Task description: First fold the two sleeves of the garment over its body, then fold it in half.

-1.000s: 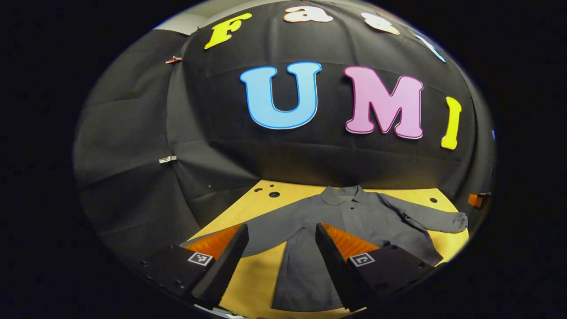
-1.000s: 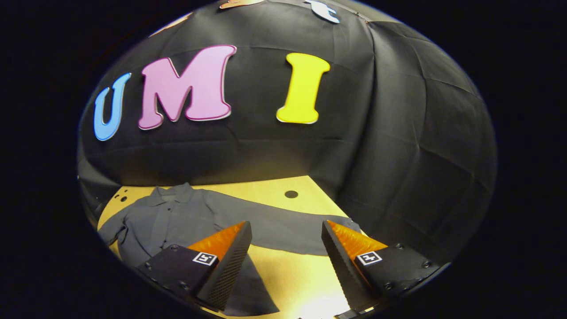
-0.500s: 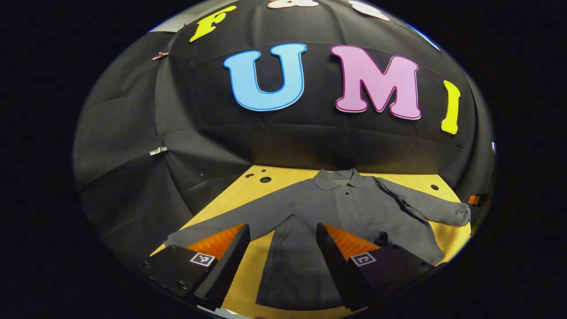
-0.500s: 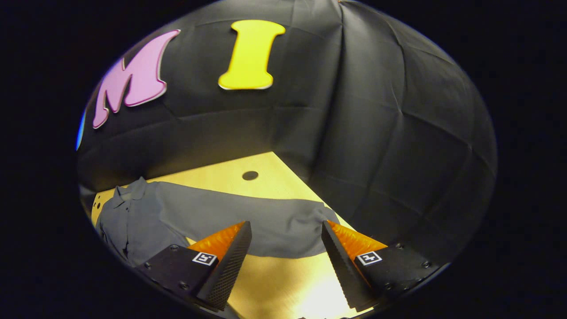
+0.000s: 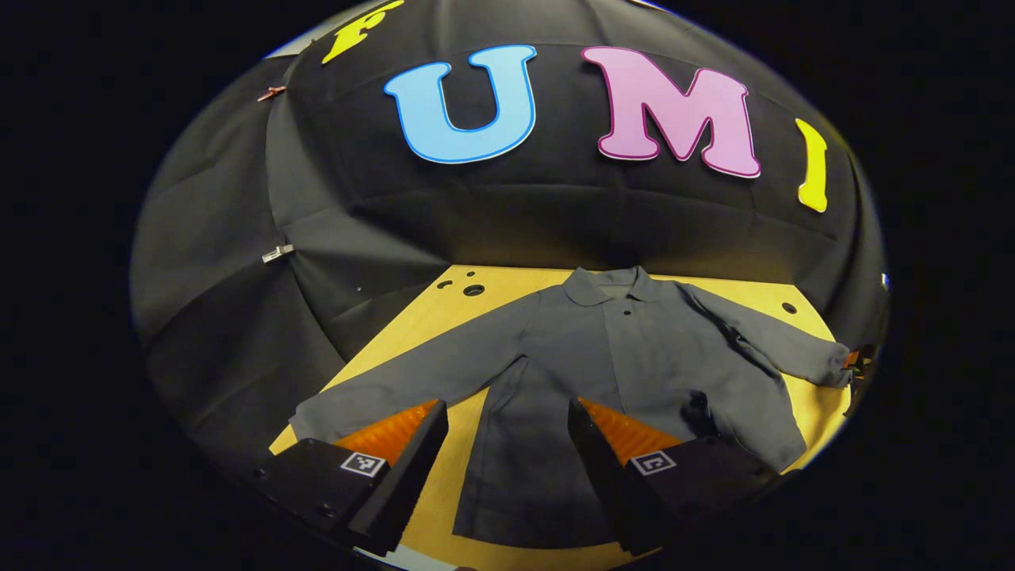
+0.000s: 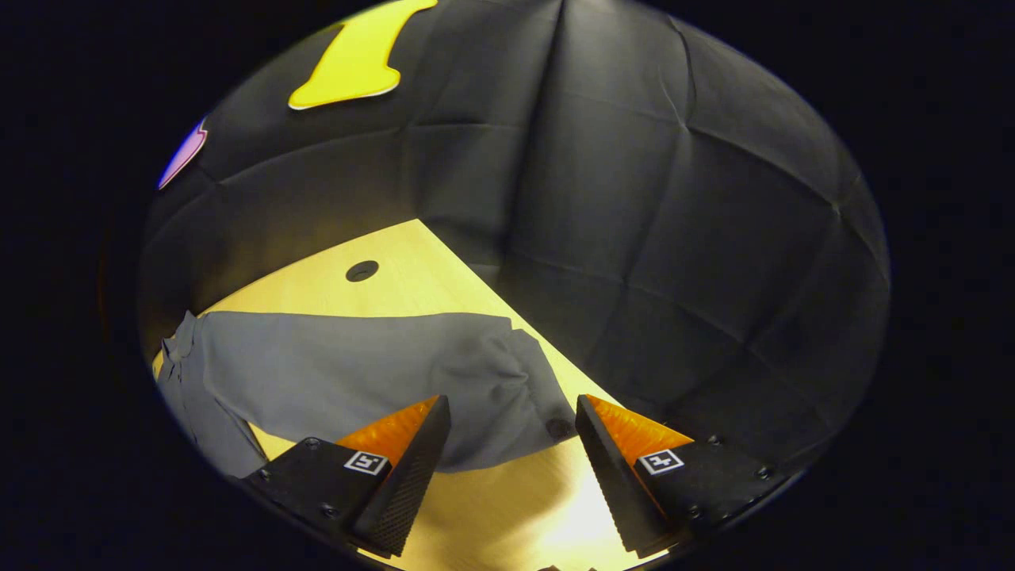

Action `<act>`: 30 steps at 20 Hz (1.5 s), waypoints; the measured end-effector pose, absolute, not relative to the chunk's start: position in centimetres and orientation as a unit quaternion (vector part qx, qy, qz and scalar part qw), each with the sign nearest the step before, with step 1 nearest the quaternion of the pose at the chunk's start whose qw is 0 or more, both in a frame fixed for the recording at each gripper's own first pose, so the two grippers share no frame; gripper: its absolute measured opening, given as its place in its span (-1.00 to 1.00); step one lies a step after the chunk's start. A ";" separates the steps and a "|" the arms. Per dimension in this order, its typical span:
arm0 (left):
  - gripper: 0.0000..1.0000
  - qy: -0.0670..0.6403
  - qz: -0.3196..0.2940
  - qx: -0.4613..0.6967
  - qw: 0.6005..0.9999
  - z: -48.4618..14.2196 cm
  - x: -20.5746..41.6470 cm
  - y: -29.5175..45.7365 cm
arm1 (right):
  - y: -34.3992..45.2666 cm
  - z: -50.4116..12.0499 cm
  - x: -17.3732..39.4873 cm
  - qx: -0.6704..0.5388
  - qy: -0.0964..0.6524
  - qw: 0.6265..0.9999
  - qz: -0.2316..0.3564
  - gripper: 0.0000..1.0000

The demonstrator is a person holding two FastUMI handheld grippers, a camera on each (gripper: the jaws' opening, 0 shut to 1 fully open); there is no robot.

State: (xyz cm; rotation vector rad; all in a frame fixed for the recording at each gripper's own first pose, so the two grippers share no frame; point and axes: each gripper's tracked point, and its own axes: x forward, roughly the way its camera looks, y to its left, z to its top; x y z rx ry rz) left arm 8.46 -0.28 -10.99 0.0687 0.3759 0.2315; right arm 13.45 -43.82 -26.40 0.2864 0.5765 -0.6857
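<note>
Nothing folded yet: the dark grey collared shirt (image 5: 634, 357) lies flat, both sleeves outstretched, on my pale wooden table (image 5: 444, 317), left gripper (image 5: 507, 468) and right gripper (image 6: 511, 468) both spread apart, empty.

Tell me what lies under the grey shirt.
The grey shirt lies spread flat on the yellow wooden table, sleeves out to both sides. Bare table shows around it, with round holes near the far edge. Whatever is beneath the cloth itself is covered.
</note>
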 end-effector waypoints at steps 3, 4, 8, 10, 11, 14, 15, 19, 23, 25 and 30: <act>0.92 0.188 0.094 0.037 0.977 -11.0 9.3 -1.8 | -44.9 -27.6 13.5 0.163 0.287 0.882 -0.336 0.96; 0.92 0.188 0.089 0.039 0.977 -11.0 9.5 -2.2 | -45.1 -27.7 13.1 0.170 0.290 0.878 -0.339 0.96; 0.92 0.201 0.078 0.026 0.976 -11.4 9.9 -3.8 | -44.7 -29.0 13.3 0.180 0.313 0.872 -0.330 0.98; 0.92 0.203 0.077 0.012 0.976 -11.2 10.1 -4.4 | -44.9 -29.3 13.4 0.168 0.315 0.875 -0.327 1.00; 0.92 0.203 0.076 0.009 0.976 -11.4 10.2 -4.6 | -44.6 -29.7 13.4 0.174 0.317 0.874 -0.324 0.99; 0.92 0.207 0.073 0.005 0.976 -11.7 10.3 -4.9 | -44.4 -29.3 13.6 0.179 0.314 0.873 -0.327 0.97; 0.92 0.209 0.073 0.003 0.975 -11.8 10.2 -4.9 | -44.2 -29.6 13.8 0.178 0.319 0.873 -0.322 0.85; 0.92 0.223 0.077 -0.012 0.972 -12.8 9.8 -4.4 | -42.9 -29.3 14.8 0.169 0.324 0.880 -0.303 -0.26; 0.92 0.221 0.088 -0.014 0.971 -12.8 9.1 -3.2 | -41.7 -29.1 14.8 0.162 0.339 0.886 -0.272 -0.88; 0.92 0.221 0.094 -0.018 0.971 -12.9 8.9 -2.5 | -41.0 -29.3 15.0 0.164 0.344 0.886 -0.264 -0.89; 0.92 0.212 0.108 -0.018 0.971 -12.4 8.6 -0.8 | -38.3 -26.1 15.0 0.131 0.330 0.908 -0.224 -0.89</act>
